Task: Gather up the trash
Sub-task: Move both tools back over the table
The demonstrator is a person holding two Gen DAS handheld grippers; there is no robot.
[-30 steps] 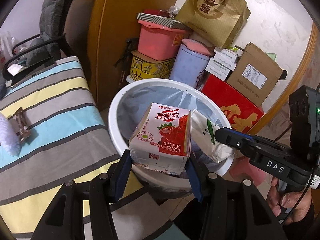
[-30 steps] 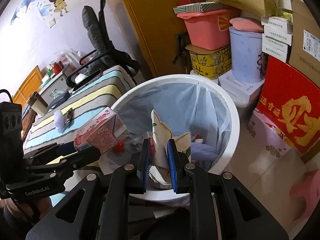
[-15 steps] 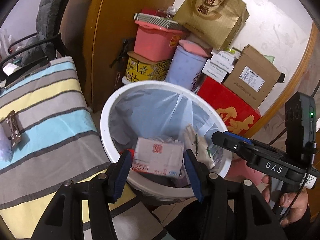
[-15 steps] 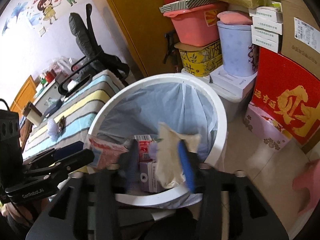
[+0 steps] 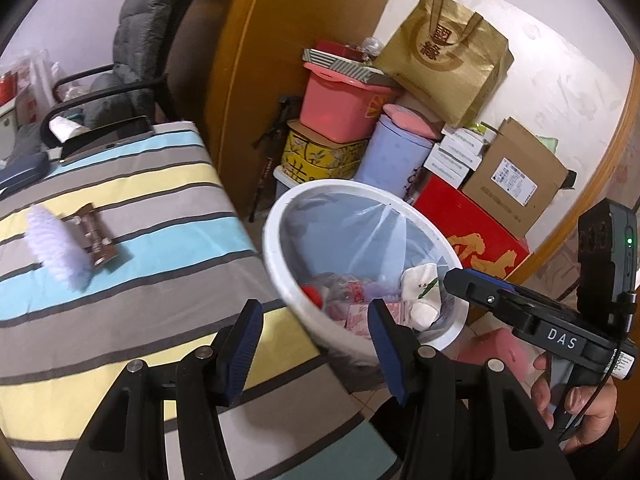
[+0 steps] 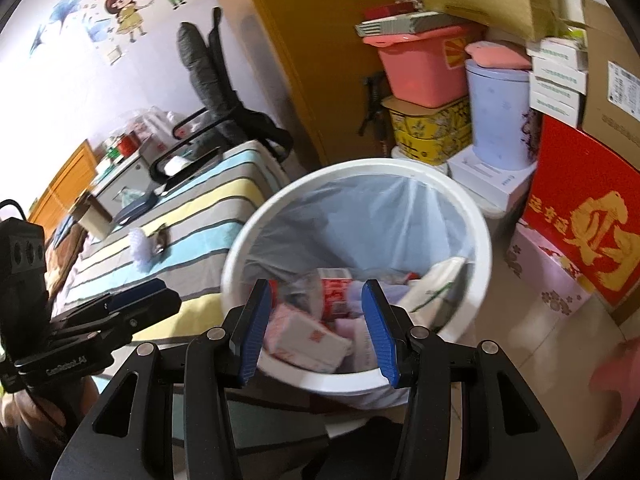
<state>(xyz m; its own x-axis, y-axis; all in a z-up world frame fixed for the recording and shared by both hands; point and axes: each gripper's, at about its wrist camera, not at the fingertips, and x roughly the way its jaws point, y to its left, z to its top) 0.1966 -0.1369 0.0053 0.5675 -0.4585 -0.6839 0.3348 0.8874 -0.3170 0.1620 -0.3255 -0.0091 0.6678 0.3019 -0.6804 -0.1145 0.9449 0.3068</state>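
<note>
trash [image 6: 308, 334] lies in bin [image 6: 482, 240]; both hand-held grippers [image 6: 318, 328] gape empty.

Gold paper bag [image 5: 444, 56] atop stacked boxes, pink tub [image 5: 340, 104], red box [image 5: 468, 232], grey chair [image 5: 140, 56].

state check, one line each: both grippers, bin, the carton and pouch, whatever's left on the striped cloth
left gripper: open, empty, over the cloth edge beside the bin
right gripper: open, empty, above the bin
trash bin: upright, bag-lined, partly filled
milk carton: inside the bin, on its side
white pouch: inside the bin, leaning on the wall
brown wrapper: lying flat on the striped cloth, not collected
white fluffy item: on the cloth, touching the wrapper
</note>
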